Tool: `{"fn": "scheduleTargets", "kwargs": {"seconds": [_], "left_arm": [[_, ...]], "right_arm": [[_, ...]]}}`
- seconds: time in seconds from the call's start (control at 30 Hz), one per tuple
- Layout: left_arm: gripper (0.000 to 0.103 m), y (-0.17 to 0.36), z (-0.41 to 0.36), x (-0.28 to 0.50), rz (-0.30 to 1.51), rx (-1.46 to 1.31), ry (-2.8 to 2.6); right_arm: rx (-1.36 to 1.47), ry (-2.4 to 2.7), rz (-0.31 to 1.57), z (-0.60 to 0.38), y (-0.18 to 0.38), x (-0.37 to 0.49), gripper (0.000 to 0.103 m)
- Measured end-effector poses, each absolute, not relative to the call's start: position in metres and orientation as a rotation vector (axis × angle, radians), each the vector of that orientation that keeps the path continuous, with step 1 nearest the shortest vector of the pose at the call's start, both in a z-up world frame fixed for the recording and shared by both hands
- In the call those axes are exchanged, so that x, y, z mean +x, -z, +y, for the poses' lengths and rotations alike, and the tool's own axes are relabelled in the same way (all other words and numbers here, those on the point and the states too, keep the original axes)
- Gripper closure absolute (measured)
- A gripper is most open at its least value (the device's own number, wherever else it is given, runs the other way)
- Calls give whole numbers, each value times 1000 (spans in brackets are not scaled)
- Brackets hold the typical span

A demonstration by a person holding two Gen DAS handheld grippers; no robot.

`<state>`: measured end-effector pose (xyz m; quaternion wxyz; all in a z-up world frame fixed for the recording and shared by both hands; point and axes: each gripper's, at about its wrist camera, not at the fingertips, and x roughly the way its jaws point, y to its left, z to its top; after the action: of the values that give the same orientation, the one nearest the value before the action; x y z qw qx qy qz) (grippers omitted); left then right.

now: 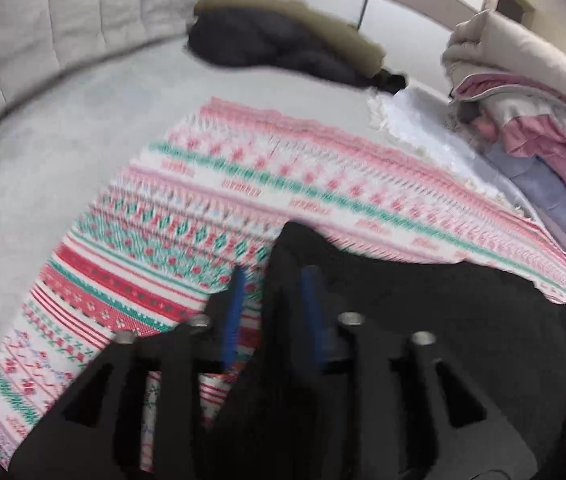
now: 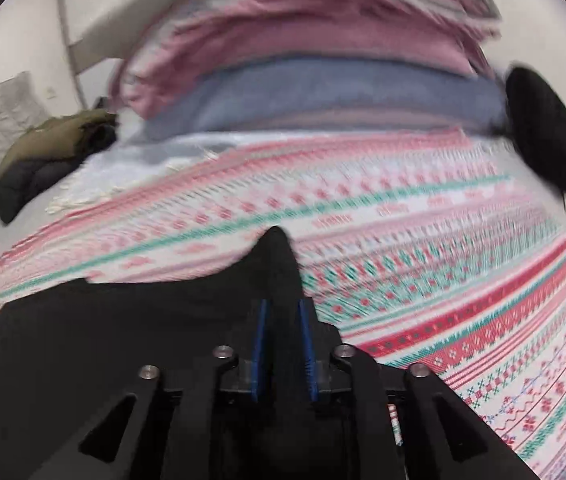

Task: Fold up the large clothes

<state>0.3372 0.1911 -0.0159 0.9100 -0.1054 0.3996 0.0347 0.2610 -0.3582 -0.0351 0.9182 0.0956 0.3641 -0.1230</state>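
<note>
Jaws on both the left gripper (image 1: 271, 280) and right gripper (image 2: 283, 308) pinch the soft, floppy black garment (image 1: 423, 320) by 2 top corners above the blanket (image 1: 243, 184).

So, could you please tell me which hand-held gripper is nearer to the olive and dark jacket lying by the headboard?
Left, probably. The left hand-held gripper faces the olive and dark jacket straight across the patterned blanket; from the right hand-held gripper it lies far off to the side.

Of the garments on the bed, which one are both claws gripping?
The black garment lying on the patterned blanket; the left claw and right claw pinch its edge. The olive-and-navy jacket and pink pile lie untouched.
</note>
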Motion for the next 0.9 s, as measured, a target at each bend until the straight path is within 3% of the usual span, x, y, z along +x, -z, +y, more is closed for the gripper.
{"fn": "scheduleTargets", "kwargs": {"seconds": [0.03, 0.07, 0.13, 0.37, 0.53, 0.63, 0.73, 0.8, 0.9], "left_arm": [[51, 12, 185, 337, 815, -208, -46], [47, 8, 174, 336, 813, -194, -3], [47, 9, 154, 339, 829, -176, 74], [48, 72, 166, 371, 986, -150, -20], [50, 71, 208, 369, 999, -137, -148], [50, 61, 222, 355, 1001, -175, -142], [45, 41, 216, 325, 964, -153, -115], [28, 23, 205, 301, 939, -150, -88], [20, 1, 196, 269, 903, -175, -39]], "right_arm": [[170, 238, 732, -344, 26, 260, 70], [160, 222, 725, -334, 22, 262, 56], [138, 132, 720, -302, 15, 267, 38], [-69, 115, 794, -267, 52, 294, 38], [260, 212, 907, -377, 74, 299, 38], [263, 328, 913, -406, 62, 282, 38], [268, 277, 864, -402, 38, 254, 38], [244, 243, 831, -387, 18, 235, 38], [212, 198, 782, -359, -9, 206, 33]]}}
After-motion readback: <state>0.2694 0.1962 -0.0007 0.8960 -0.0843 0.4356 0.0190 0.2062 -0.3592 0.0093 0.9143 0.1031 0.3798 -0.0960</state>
